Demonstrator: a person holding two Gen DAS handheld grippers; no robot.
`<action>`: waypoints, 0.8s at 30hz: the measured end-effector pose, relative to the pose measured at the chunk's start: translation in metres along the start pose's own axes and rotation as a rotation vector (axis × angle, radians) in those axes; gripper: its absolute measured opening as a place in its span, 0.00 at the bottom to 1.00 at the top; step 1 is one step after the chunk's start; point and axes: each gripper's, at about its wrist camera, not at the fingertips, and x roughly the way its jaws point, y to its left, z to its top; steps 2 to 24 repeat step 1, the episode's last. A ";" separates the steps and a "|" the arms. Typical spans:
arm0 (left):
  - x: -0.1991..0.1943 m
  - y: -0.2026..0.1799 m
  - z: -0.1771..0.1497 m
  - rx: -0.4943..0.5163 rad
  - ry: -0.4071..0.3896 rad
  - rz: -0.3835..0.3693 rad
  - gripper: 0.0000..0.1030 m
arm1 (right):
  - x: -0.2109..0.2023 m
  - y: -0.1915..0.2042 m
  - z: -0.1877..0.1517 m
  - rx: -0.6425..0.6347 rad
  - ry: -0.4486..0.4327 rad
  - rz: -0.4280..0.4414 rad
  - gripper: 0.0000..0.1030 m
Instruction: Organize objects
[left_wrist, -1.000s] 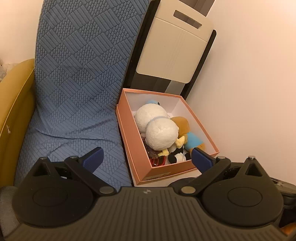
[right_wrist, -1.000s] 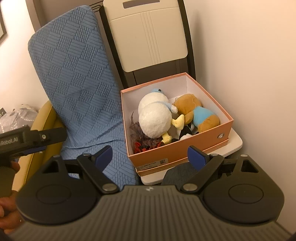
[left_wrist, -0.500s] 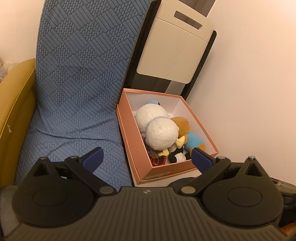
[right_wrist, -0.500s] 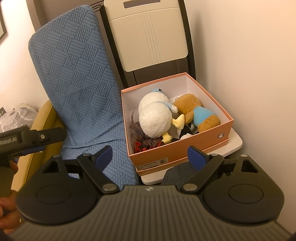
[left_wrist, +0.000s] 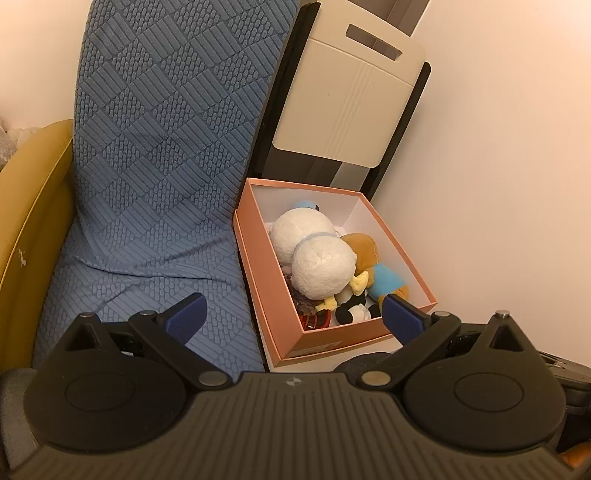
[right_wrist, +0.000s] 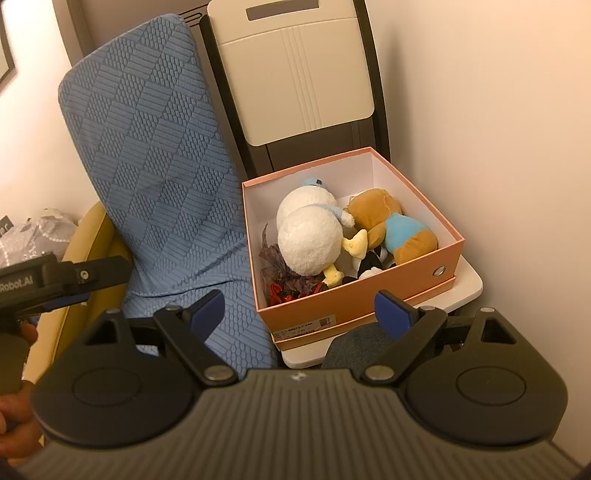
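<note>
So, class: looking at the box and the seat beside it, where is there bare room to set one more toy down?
Free: the blue seat left of the box, and the box's back right corner behind the brown toy. Crowded: the box's front, where the white toy is packed among the others.

Left gripper (left_wrist: 291, 314), right gripper (right_wrist: 299, 310) — jaws wide, empty.

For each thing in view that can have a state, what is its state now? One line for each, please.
Orange box: open, no lid on it, toys inside.
White plush: lying in the box, on top of other toys.
Brown plush: lying in the box, beside the white plush.
Folding chair: folded, standing behind the box.
Blue cover: draped over the yellow armchair.
Left gripper: jaws open, empty.
Right gripper: jaws open, empty.
</note>
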 end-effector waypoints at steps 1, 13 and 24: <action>-0.001 0.000 0.000 0.002 -0.001 0.000 0.99 | -0.001 0.000 0.000 0.001 -0.001 -0.001 0.87; -0.001 0.000 0.000 0.002 -0.001 0.000 0.99 | -0.001 0.000 0.000 0.001 -0.001 -0.001 0.87; -0.001 0.000 0.000 0.002 -0.001 0.000 0.99 | -0.001 0.000 0.000 0.001 -0.001 -0.001 0.87</action>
